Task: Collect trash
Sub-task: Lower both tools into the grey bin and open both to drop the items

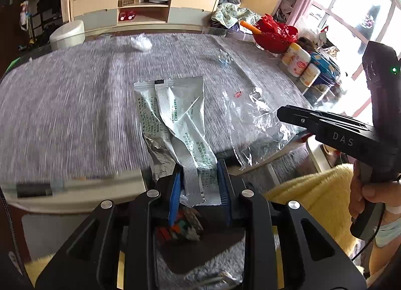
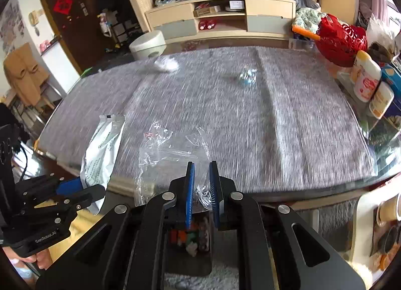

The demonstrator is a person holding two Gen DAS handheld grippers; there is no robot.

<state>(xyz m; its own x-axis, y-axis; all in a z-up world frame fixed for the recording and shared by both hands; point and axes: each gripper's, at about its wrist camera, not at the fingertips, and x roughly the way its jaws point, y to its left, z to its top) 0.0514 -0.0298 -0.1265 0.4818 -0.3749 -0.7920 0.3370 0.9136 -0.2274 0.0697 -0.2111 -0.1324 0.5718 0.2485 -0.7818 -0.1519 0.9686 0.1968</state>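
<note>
Left gripper [image 1: 200,184] tilted down, pads clamped narrow on silver foil wrapper [image 1: 175,114]; right gripper [image 2: 202,189] beside it, same tilt, pinching clear plastic film [image 2: 160,154].

crumpled silver foil packets [image 1: 175,124] and clear plastic wrap [image 2: 160,154] hang over the table edge.

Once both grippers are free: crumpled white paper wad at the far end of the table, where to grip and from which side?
Probably from straight above, jaws straddling the middle of the crumpled white paper wad. It is a loose, roundish lump lying alone on the grey table cover, with no edge or flap to pinch and nothing touching it, so no side is favoured. It is blurred, so finer folds cannot be told.
</note>
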